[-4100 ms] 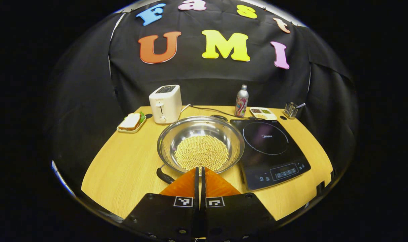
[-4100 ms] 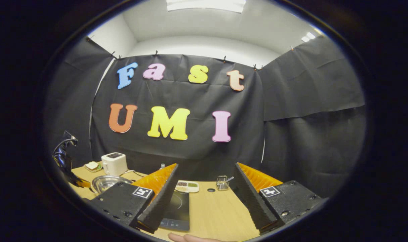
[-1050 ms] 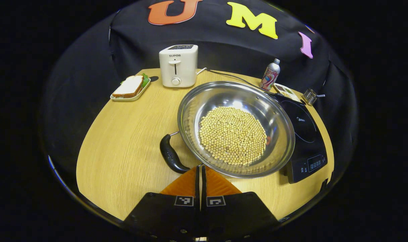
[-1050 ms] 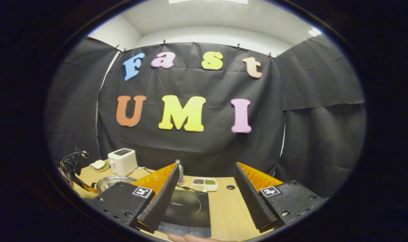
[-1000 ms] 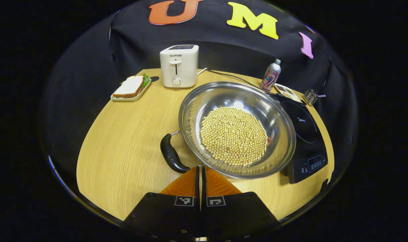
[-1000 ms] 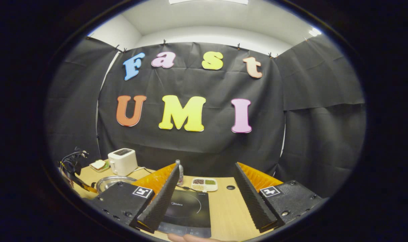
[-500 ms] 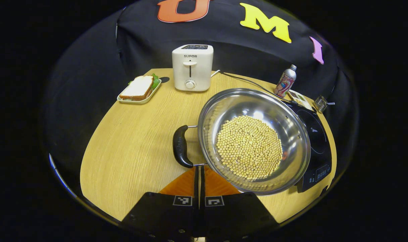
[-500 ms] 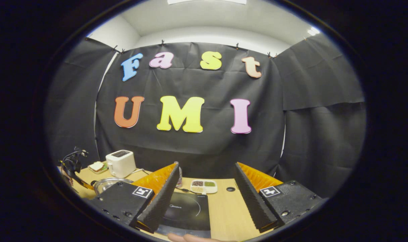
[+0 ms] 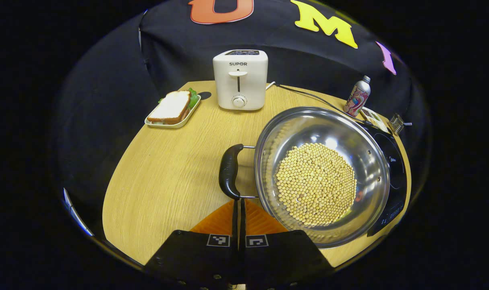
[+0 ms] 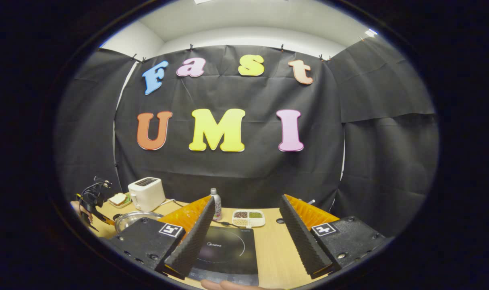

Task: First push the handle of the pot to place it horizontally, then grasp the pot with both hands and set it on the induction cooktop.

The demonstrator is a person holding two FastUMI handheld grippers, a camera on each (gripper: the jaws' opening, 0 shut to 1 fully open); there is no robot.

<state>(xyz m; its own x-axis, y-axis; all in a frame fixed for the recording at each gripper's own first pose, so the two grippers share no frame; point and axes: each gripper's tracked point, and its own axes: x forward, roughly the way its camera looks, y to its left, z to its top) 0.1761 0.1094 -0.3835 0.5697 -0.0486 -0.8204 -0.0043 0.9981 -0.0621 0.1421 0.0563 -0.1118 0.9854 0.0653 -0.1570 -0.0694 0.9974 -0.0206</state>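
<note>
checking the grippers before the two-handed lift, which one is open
The right gripper: its fingers stand wide apart above the cooktop. The left gripper has its fingers shut together, tips by the pot handle.

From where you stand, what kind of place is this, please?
Likely a mock kitchen set up in a recording booth: a wooden table holds a toaster, a pot of beans and an induction cooktop, with black cloth behind.

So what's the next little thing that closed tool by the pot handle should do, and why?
Probably open and close on the black handle. The left tool is shut with its tips right at the handle's near end, and the handle now sits on the side of the pot away from the induction cooktop. The right tool waits open above the cooktop.
</note>
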